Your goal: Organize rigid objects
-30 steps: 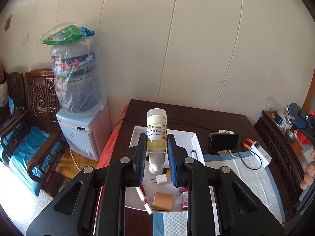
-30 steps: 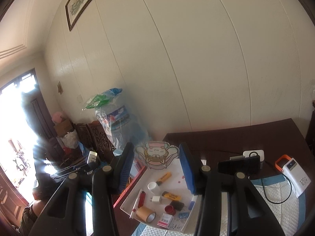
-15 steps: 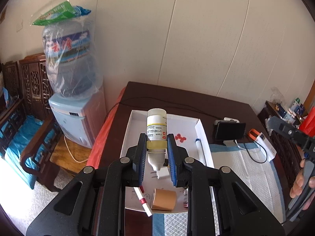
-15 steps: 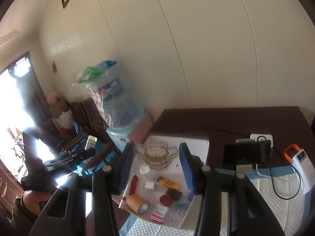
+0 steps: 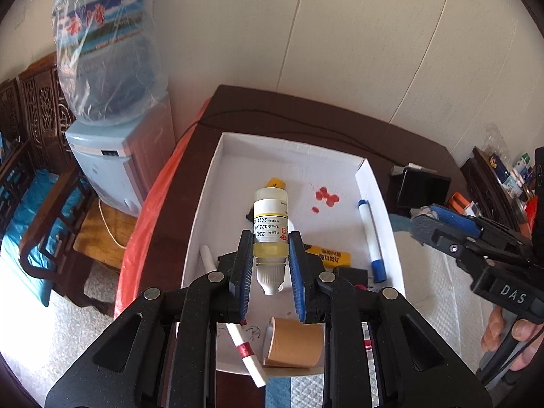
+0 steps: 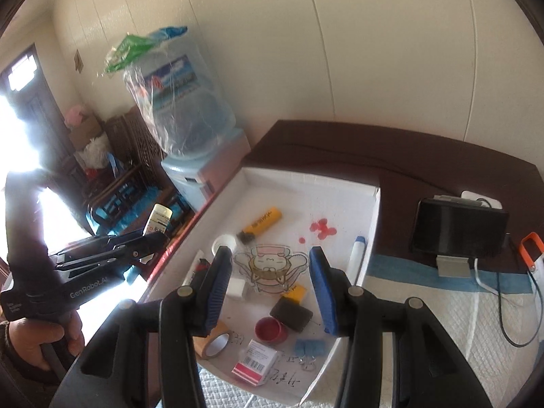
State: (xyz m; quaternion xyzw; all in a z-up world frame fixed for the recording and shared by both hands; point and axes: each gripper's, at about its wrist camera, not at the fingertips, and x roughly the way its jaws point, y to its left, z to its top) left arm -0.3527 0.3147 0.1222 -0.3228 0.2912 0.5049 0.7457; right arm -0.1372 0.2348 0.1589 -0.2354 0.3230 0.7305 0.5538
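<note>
My left gripper [image 5: 270, 243] is shut on a small bottle of yellow liquid [image 5: 270, 217], white cap towards the camera, hanging above the white tray [image 5: 221, 156]. The right wrist view shows that gripper [image 6: 149, 238] and the bottle [image 6: 158, 219] left of the tray's edge. My right gripper [image 6: 270, 255] is shut on a clear cartoon plaque [image 6: 268, 267] over the tray [image 6: 374, 210]. The left wrist view catches the right gripper's fingers [image 5: 442, 221] at the tray's right side.
In the tray lie a yellow lighter [image 6: 263, 222], a blue-capped marker [image 5: 370, 238], a tape roll [image 5: 292, 343], a red cap [image 6: 270, 329], a black block [image 6: 290, 312] and a red-white box [image 6: 255, 362]. A phone on a stand [image 6: 455, 227] and a water dispenser [image 5: 112, 156] flank it.
Both grippers have come down and tilted towards the tray, each keeping its object. The tray now looms larger, and the right gripper has entered the left wrist view.
</note>
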